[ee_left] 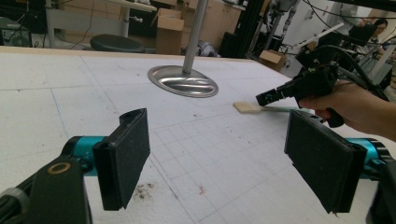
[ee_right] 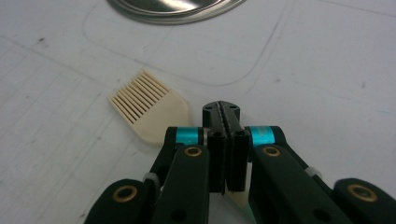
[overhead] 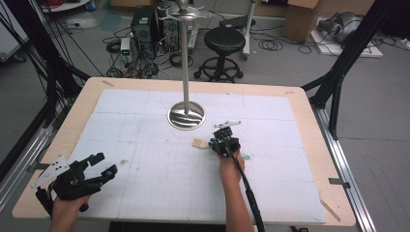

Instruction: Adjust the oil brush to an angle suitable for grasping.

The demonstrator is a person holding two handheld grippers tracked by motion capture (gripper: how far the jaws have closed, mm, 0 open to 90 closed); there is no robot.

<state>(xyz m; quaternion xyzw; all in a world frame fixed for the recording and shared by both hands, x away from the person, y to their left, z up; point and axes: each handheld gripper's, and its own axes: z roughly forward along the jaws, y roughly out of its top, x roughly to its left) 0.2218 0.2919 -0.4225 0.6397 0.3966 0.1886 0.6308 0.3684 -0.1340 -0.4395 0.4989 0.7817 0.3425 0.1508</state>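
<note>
I've got the white gridded table (overhead: 145, 193) under me, the steel stand's round base (overhead: 186, 116) at mid-table. My left gripper (overhead: 99, 166) hangs at the near left corner, jaws wide, nothing between them. My right gripper (overhead: 218, 143) is pinched tight on the handle of the cream brush (ee_right: 149, 109), its comb-like head lying on the table just short of the base.

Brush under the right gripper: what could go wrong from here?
The right gripper is shut on the brush by its thin handle, so the head could swing or slip when lifted. The metal stand base sits close ahead; a forward move might knock it. The left gripper rests open, far off, no help.
</note>
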